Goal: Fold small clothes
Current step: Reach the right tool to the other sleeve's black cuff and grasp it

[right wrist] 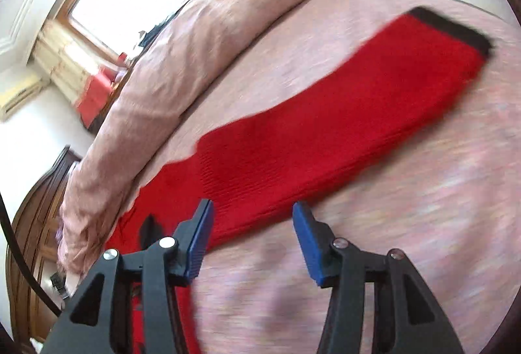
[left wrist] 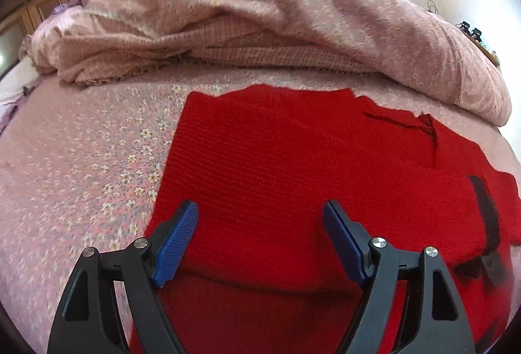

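Grippers, left [left wrist: 260,220] and right [right wrist: 252,220], angle down, jaws apart, over red sweater [left wrist: 293,158].

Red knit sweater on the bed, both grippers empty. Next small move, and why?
Probably bring the right gripper down onto the near edge of the red knit sweater's outstretched sleeve, ready to fold it inward. Its jaws stand open with nothing between them, right at that edge; the black cuff lies far out on the pink floral bedspread. The left gripper hangs open over the body.
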Motion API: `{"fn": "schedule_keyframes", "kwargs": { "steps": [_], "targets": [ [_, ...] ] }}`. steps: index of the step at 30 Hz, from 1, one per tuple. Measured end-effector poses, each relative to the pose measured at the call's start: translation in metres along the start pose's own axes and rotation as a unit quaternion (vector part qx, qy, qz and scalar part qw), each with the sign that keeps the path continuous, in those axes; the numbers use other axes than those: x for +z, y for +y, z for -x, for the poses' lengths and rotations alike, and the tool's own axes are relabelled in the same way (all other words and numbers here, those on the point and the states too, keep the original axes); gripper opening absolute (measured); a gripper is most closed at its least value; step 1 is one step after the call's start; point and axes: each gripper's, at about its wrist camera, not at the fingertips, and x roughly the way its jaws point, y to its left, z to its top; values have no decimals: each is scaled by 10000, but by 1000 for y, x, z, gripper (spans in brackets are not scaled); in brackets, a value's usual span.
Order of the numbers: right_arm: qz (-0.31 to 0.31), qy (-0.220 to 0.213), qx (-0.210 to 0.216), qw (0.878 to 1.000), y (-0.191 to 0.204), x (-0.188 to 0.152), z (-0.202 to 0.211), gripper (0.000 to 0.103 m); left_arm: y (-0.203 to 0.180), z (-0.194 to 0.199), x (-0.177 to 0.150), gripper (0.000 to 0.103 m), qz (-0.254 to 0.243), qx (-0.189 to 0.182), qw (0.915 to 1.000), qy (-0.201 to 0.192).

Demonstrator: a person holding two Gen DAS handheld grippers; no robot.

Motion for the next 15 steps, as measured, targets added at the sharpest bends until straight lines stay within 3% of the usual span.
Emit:
{"fn": "schedule_keyframes", "kwargs": {
  "steps": [2, 6, 8, 10, 12, 15],
  "targets": [
    [-205, -60, -37, 9998, -27, 10, 13, 53, -9, 11, -6, 74, 79, 62, 9999, -110],
    [-843, -593, -62, 9947, -95, 34, 52, 53, -32, 26, -29, 74, 150, 40, 9993, -328],
    [-1381, -920, 20, 9861, -133, 41, 67, 53, -39, 22, -43, 74, 127, -25, 9994, -320],
    [-1967, -1019, 409, 9743, -164, 46, 69, 48, -38, 13, -46, 74, 204, -61, 9997, -105],
    [-2103, -1059, 576, 9702, -174, 52, 67, 46, -28, 13, -45, 74, 464, -299, 9984, -124],
    [-1848, -987, 412, 9769, -170, 67, 57, 46, -19, 9, -46, 75, 681, -488, 9965, -41]
  ]
}}
